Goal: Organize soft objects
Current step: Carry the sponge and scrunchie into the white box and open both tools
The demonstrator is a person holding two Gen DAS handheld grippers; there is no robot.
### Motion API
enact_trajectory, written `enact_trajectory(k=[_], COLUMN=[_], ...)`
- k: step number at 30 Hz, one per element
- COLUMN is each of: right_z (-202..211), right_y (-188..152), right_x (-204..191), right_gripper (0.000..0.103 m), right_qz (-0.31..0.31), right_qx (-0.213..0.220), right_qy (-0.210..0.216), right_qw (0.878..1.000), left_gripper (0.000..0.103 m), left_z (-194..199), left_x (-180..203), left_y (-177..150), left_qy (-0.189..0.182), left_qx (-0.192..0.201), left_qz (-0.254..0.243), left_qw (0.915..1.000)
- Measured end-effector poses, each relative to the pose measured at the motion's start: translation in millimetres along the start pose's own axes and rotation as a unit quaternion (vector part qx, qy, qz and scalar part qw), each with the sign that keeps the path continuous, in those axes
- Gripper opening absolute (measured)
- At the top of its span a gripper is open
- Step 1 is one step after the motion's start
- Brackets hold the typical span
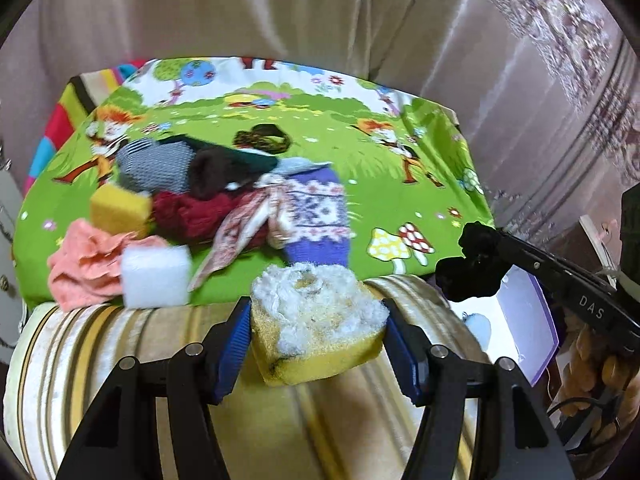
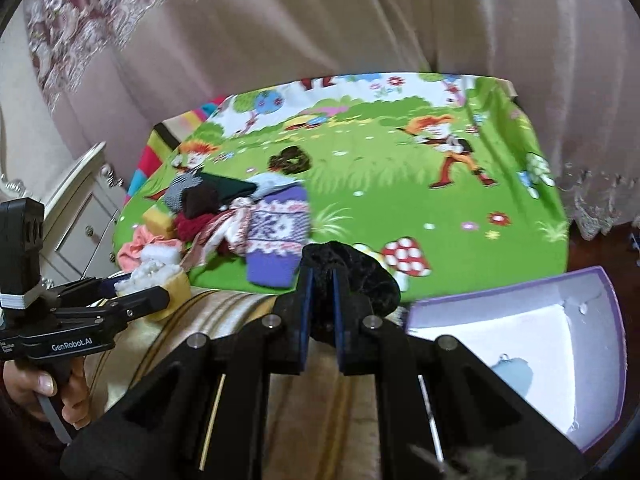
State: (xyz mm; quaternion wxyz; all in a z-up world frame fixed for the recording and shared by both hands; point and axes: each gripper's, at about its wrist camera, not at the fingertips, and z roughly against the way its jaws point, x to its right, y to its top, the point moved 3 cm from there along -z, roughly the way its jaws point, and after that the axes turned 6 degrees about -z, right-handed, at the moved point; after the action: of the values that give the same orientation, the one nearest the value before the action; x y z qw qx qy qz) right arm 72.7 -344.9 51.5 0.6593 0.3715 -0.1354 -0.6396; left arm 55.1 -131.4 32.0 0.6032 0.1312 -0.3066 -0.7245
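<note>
**Both grippers loaded above the bed edge**

I've got both tools angled down and forward over the striped bedding in front of the cartoon-print cloth. My left gripper points at the pile of soft things, its handle wrapped by a hand at the lower left of the right wrist view. The yellow sponge with a frayed white top sits squarely between the blue pads, white side up, the pads pressing on its two ends: jaws about half spread, clamped on the sponge and carrying it clear of the bedding.

My right gripper tilts down too, beside the open purple box with its white inside. The black velvet scrunchie bulges out past the fingertips, a fold of it pinched in the narrow slit between the pads: jaws squeezed almost together on the scrunchie. From the left wrist view it hangs dark at the tool's tip, just over the near corner of the box.

Back on the cloth, the heap waits: a purple patterned knit sock, a patterned scarf, a dark red knit, a grey knit piece, another yellow sponge, a white foam block and a pink cloth, all bunched and touching near the left front edge
</note>
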Motion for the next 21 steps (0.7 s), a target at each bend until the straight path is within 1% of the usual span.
enact_trajectory(k=[10, 12, 21], right_z=[25.1, 28.3, 35.9], right_y=[-3.1, -3.9, -5.2], right_x=[68.7, 82.3, 138.1], right_gripper=[0.013, 0.013, 0.013], right_qz=[-0.059, -0.066, -0.106], right_qx=[0.024, 0.029, 0.039], right_qy=[-0.046, -0.065, -0.114], right_qw=[0.997, 0.995, 0.987], left_gripper=[0.063, 0.063, 0.063], left_z=[-24.8, -30.8, -60.2], left_x=[72.1, 87.8, 151.6], left_y=[16.5, 18.7, 28.5], left_qy=[-0.040, -0.048, -0.081], left_qx=[-0.012, -0.016, -0.036], left_qz=[-0.068, -0.083, -0.135], left_qw=[0.9968, 0.9953, 0.9869])
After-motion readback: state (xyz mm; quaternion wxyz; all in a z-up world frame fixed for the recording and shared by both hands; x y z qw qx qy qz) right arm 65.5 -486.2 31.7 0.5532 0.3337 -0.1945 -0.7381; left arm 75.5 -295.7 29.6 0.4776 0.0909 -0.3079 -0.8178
